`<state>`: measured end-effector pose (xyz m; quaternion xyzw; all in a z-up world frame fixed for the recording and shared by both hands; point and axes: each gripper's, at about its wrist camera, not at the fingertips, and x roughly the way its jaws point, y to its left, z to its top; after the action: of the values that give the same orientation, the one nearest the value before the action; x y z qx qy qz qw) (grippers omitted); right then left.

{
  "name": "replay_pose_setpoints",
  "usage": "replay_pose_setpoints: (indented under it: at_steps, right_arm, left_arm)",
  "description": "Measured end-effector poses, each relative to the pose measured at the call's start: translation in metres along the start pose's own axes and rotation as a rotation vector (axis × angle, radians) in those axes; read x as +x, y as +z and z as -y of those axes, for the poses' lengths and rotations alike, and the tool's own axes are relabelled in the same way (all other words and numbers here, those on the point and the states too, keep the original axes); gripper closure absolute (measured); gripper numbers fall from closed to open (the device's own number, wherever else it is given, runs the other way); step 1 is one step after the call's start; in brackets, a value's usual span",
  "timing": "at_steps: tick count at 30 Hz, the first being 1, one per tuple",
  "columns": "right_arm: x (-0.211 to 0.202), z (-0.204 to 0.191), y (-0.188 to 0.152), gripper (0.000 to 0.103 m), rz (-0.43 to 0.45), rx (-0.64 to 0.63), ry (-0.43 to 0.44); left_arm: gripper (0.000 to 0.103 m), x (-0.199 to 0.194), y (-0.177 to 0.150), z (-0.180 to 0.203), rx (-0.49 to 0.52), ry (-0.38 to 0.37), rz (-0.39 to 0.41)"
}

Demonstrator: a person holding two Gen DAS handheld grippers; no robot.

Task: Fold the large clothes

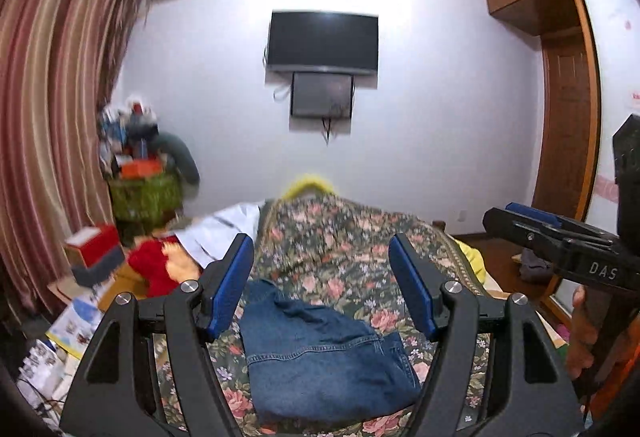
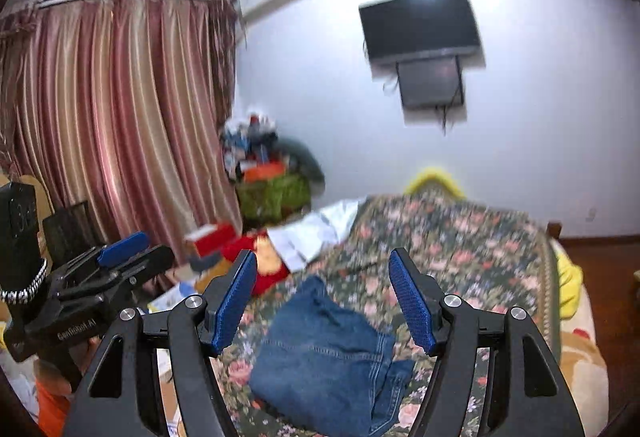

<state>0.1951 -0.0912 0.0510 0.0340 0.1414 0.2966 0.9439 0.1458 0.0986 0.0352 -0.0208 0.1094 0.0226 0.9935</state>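
Observation:
A pair of blue jeans (image 1: 320,353) lies folded into a compact bundle on the floral bedspread (image 1: 344,245); it also shows in the right wrist view (image 2: 324,357). My left gripper (image 1: 322,285) is open and empty, raised above the jeans. My right gripper (image 2: 324,297) is open and empty, also above the jeans. The right gripper shows at the right edge of the left wrist view (image 1: 560,237), and the left gripper at the left of the right wrist view (image 2: 116,261).
A white garment (image 1: 224,233) and a red plush toy (image 1: 160,269) lie at the bed's left side. Boxes and clutter (image 1: 92,257) fill the floor by the striped curtain (image 1: 52,117). A TV (image 1: 323,43) hangs on the far wall. A wooden wardrobe (image 1: 568,97) stands right.

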Motion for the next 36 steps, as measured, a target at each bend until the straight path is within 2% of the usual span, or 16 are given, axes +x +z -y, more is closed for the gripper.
replay_pose_setpoints:
  at_steps: [4,6,7,8,9,11,16,36]
  right_arm:
    - [-0.027,-0.015,-0.009,0.034,0.019,0.0,0.0]
    - [-0.037,-0.023,-0.016,0.016,0.027,-0.018,-0.041]
    - [-0.041,-0.025,-0.019,0.011,0.035,-0.023,-0.062]
    - [-0.045,-0.027,-0.021,0.003,0.049,-0.025,-0.078]
    - [-0.052,-0.029,-0.023,0.0,0.062,-0.023,-0.092]
    - [-0.057,-0.031,-0.028,0.0,0.06,-0.018,-0.102]
    - [-0.059,-0.031,-0.035,0.0,0.025,-0.023,-0.129]
    - [-0.071,-0.029,-0.034,0.0,0.054,-0.026,-0.138]
  left_arm:
    - [0.033,-0.026,-0.006,0.016,0.01,0.026,0.049]
    - [0.029,-0.035,-0.01,0.02,0.001,0.03,0.056]
    - [0.026,-0.038,-0.012,0.022,-0.003,0.038,0.057]
    - [0.02,-0.043,-0.015,0.023,-0.004,0.045,0.06]
    - [0.014,-0.045,-0.017,0.023,-0.003,0.05,0.064]
    - [0.009,-0.051,-0.02,0.023,0.0,0.058,0.064]
    - [0.005,-0.052,-0.025,0.017,-0.028,0.081,0.054]
    - [0.001,-0.048,-0.036,0.019,-0.031,0.071,0.027]
